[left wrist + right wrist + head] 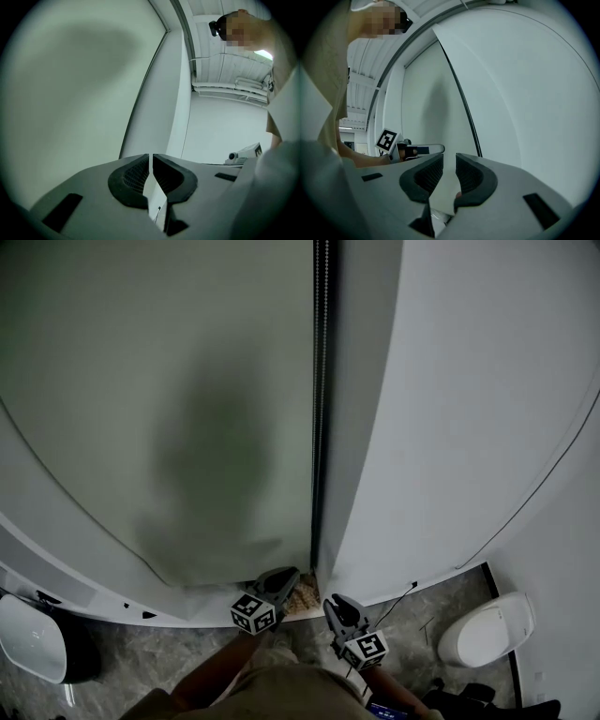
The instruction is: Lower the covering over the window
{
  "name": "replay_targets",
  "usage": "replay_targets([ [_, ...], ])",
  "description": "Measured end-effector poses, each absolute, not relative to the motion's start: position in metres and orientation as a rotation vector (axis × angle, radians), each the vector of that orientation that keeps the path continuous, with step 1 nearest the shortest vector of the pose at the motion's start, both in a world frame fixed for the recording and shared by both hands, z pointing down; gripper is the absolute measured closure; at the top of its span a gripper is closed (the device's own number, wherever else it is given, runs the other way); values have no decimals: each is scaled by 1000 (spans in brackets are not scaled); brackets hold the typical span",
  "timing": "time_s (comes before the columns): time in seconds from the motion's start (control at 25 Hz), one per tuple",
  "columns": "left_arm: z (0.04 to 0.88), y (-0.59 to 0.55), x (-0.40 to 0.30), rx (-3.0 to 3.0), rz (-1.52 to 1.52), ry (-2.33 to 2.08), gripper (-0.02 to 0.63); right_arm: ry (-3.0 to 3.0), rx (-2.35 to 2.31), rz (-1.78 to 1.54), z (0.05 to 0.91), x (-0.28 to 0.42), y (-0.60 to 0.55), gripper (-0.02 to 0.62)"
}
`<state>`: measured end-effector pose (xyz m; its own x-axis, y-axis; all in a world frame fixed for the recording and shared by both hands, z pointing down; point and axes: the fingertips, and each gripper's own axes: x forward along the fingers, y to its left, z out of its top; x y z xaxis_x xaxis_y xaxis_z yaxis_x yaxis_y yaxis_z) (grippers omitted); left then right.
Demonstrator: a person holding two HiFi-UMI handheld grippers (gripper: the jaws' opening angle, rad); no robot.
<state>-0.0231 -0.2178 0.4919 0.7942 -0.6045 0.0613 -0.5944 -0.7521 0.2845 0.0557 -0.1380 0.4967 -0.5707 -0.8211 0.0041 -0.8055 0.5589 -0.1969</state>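
The window covering point(159, 381) is a pale grey-green roller blind that hangs down almost to the sill, with my shadow on it. Its bead chain point(323, 381) hangs straight down along the blind's right edge. Below the chain's lower end is my left gripper point(284, 577), its jaws nearly touching and nothing between them. A little to the right and nearer me, my right gripper point(334, 606) stands with a small gap and holds nothing. The left gripper view looks up the blind point(70, 70) past the gripper point(151, 159). The right gripper view shows the gripper point(449, 161) and the chain point(464, 108) above it.
A white wall panel point(469, 381) stands right of the chain, with a thin cable point(553, 465) running across it. White rounded fixtures sit on the marbled floor at the left point(28, 638) and right point(487, 629). My legs fill the bottom middle.
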Motion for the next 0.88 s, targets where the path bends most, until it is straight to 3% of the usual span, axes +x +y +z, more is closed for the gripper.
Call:
replay_targets([
  [0.88, 419, -321, 13, 2900, -149, -583, 566, 2601, -1572, -203, 497, -3, -206, 523],
])
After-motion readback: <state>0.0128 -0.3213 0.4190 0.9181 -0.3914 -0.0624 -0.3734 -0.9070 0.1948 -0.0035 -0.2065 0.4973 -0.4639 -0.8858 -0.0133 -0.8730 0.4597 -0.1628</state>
